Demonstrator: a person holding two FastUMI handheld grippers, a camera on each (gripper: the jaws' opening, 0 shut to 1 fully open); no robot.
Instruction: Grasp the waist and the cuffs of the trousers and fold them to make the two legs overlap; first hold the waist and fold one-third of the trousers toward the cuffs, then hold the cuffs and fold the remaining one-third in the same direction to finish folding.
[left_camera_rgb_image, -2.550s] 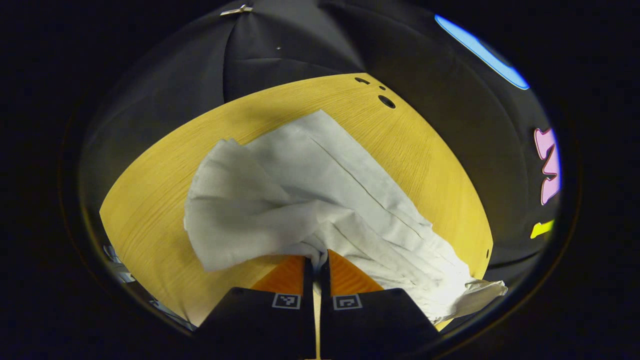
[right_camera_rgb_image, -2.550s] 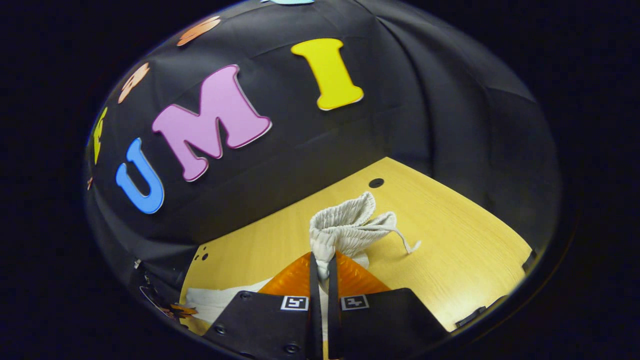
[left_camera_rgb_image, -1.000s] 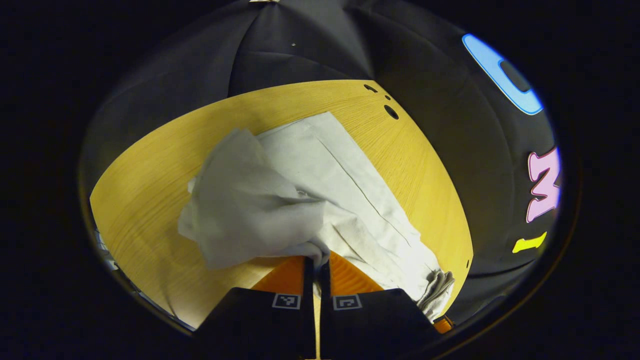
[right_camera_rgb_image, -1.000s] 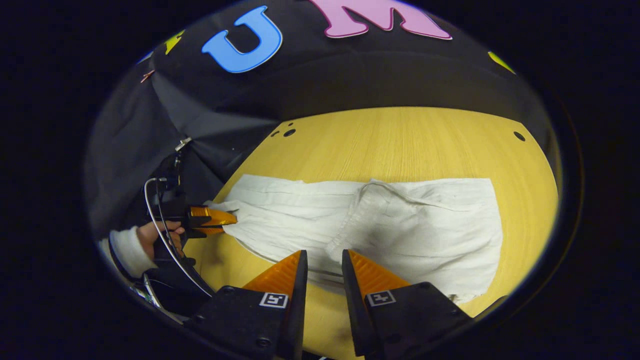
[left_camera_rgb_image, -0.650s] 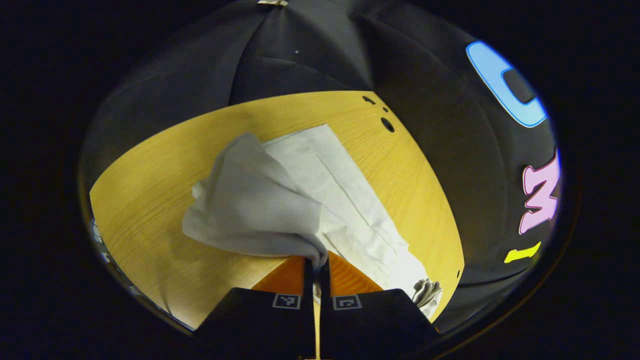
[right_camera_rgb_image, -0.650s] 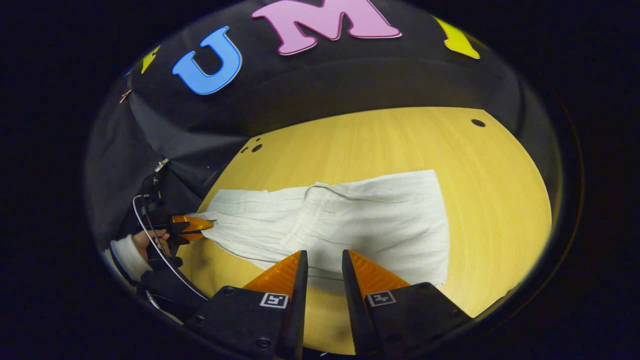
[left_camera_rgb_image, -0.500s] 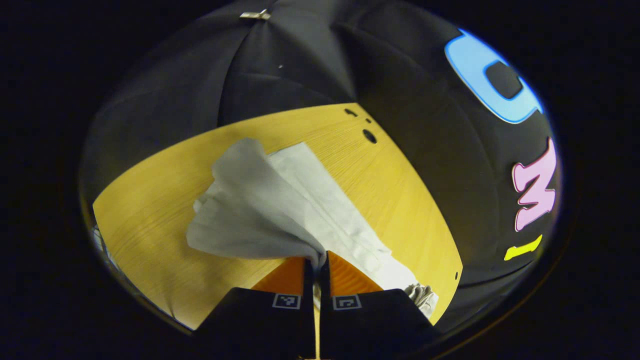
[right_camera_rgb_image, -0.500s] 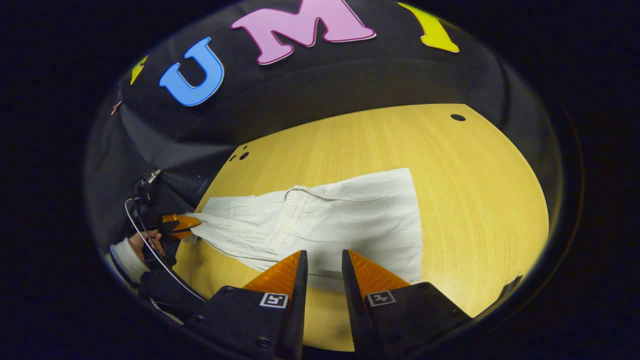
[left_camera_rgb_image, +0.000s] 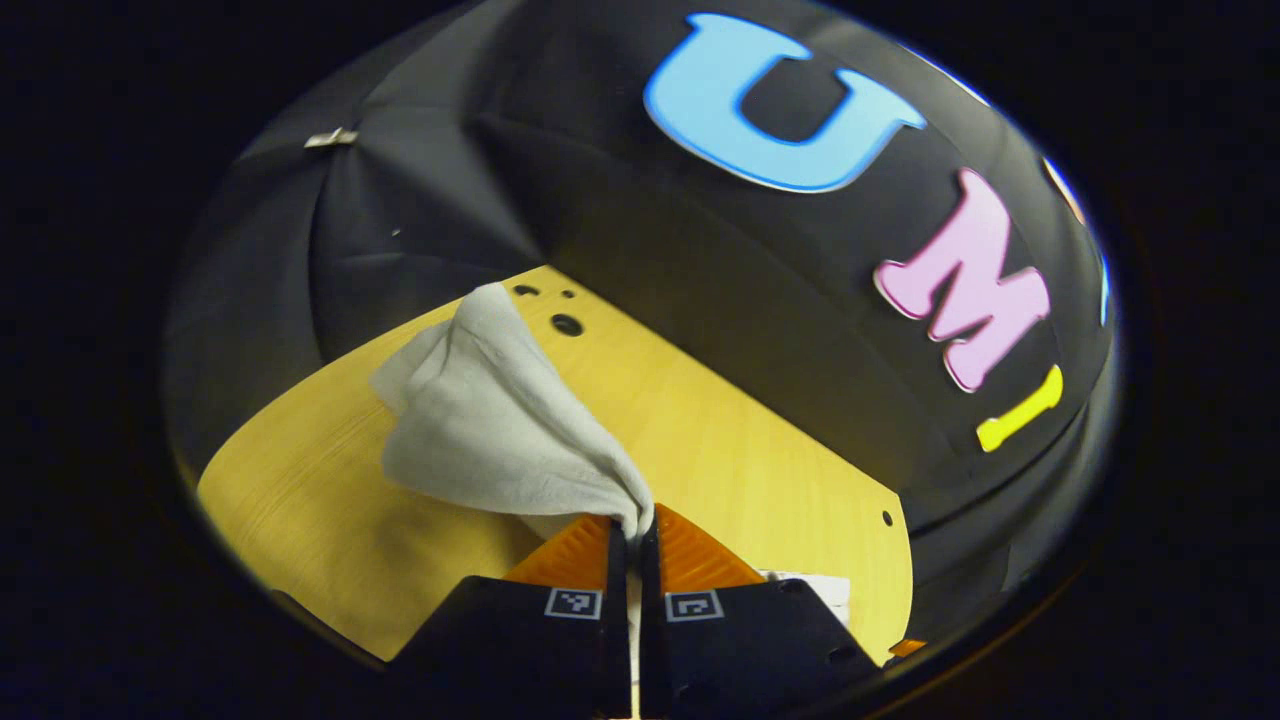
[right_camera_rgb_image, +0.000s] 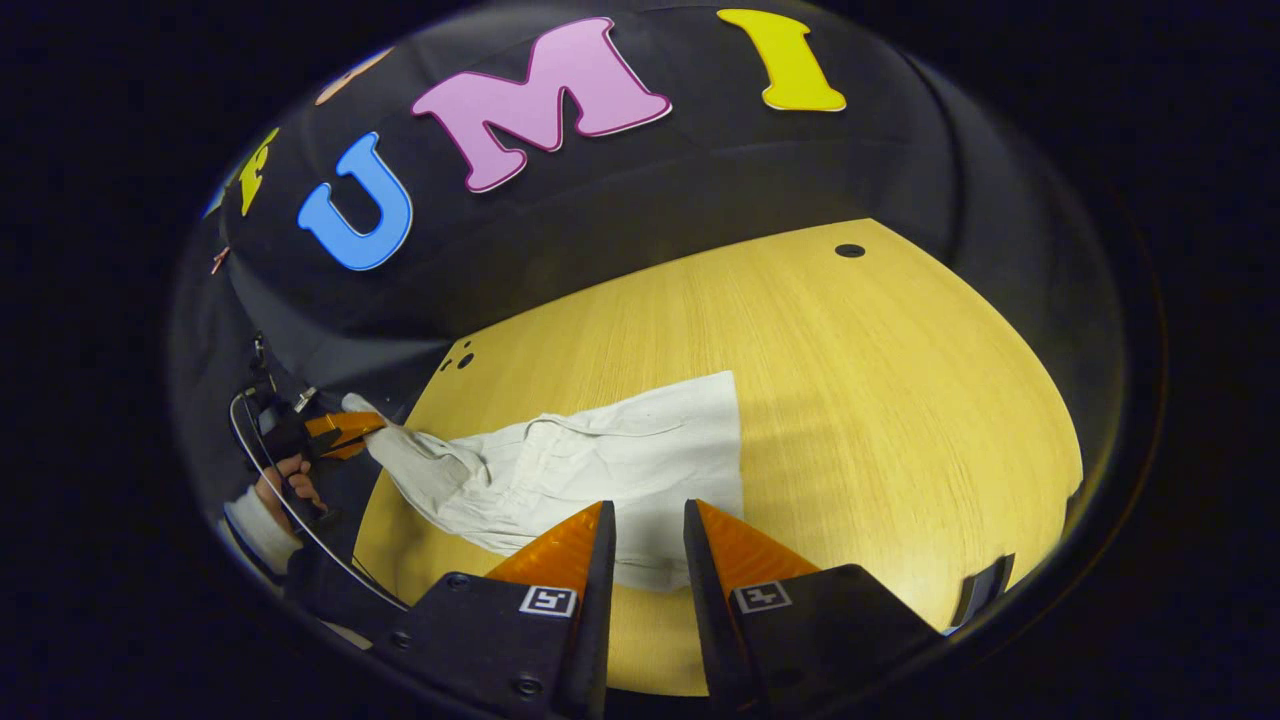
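The white trousers (right_camera_rgb_image: 600, 460) lie on the yellow table (right_camera_rgb_image: 880, 400), their waist third folded over the legs. At the far left of the right gripper view, my left gripper (right_camera_rgb_image: 345, 430) holds the cuff end lifted off the table. In the left gripper view the cuffs (left_camera_rgb_image: 490, 420) hang in a bunch from my left gripper (left_camera_rgb_image: 632, 520), which is shut on them. My right gripper (right_camera_rgb_image: 645, 525) hovers open over the near edge of the folded part, with nothing between its fingers.
A hand (right_camera_rgb_image: 280, 485) in a white sleeve holds the left gripper past the table's left edge. Small holes (right_camera_rgb_image: 850, 250) mark the table's far corners. A dark fitting (right_camera_rgb_image: 985, 585) sits at the near right edge. Bare wood (left_camera_rgb_image: 720, 450) stretches to the right of the trousers.
My right gripper has let go of the waist, which now rests folded over the legs, and has drawn back. My left gripper has raised the cuffs and swung toward the wall.
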